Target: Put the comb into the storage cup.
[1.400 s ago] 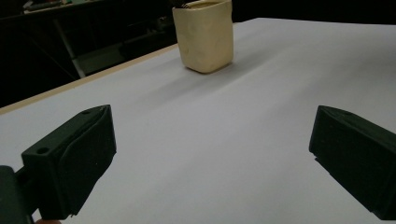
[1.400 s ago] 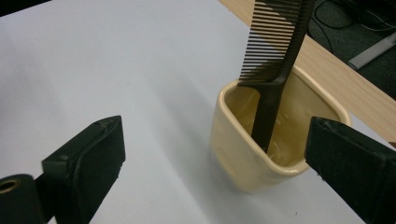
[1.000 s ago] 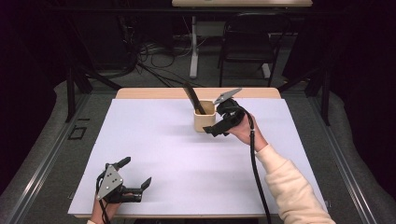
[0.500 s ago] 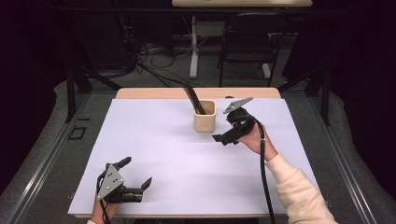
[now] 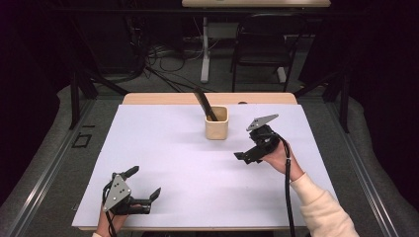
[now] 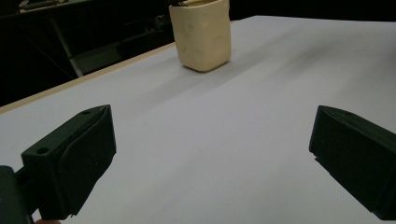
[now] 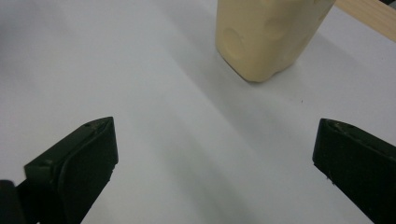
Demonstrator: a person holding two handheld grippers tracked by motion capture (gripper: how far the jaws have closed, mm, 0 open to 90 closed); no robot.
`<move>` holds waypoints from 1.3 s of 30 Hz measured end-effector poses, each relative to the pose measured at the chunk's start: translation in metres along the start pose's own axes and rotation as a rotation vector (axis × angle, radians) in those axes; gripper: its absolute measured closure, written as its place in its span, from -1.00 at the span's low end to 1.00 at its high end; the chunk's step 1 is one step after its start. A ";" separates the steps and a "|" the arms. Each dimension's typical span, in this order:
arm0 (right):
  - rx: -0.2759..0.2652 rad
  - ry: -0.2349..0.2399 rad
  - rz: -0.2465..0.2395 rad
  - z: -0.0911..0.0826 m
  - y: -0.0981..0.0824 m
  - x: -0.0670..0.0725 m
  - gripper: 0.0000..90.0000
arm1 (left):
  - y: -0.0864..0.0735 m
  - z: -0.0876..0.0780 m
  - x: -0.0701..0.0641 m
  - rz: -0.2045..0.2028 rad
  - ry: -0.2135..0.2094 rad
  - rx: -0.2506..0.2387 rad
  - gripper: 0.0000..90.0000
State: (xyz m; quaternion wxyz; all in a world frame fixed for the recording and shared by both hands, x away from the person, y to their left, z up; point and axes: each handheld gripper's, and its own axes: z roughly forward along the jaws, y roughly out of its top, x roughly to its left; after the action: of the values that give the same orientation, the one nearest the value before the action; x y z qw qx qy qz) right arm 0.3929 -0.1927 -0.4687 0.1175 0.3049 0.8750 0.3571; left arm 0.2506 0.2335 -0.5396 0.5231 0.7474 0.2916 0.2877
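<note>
**benchwatcher:** High view question. The beige cup (image 5: pixel 217 129) sits toward the far edge of the white table (image 5: pixel 163 148), roughly centred, with a dark utensil (image 5: pixel 204 103) poking out of it and leaning up and to the left. Which hand would you say is better placed for it?

**jaw_nerd:** Right one, easy. The right gripper (image 5: pixel 245 157) hangs just to the right of the cup and a bit nearer the person, jaws spread wide with nothing between them, aimed roughly leftward. The left gripper (image 5: pixel 144 185) is way off, down at the near-left corner relative to the cup, also wide open and empty.

**benchwatcher:** Right gripper view agrees, the cup (image 7: pixel 271 35) fills the top just ahead of the jaws and a little to the right. In the left gripper view the cup (image 6: pixel 201 33) is small and far off, with plain white table in between.

**jaw_nerd:** Yep. The bit that matters, imo, is the utensil's long axis. It tilts away from the right gripper, handle leaning to the far left of the cup. So if the person goes for the handle, they'd have to reach up and over the rim rather than straight in. If it's the cup itself, it stands upright and the jaws look wide enough to straddle it from the right.

**benchwatcher:** Can't tell what kind of utensil it is, though.

**jaw_nerd:** Same, just a dark stick shape from up there.
</note>
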 end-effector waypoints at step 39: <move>0.007 -0.035 0.001 -0.012 -0.078 0.037 -1.00 | 0.000 0.000 0.000 -0.002 0.003 0.000 -0.99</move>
State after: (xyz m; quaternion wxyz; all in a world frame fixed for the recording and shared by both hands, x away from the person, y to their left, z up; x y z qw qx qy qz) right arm 0.3234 -0.2201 -0.5143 0.1315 0.3122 0.8739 0.3485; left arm 0.2506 0.2336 -0.5394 0.5231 0.7466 0.2931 0.2882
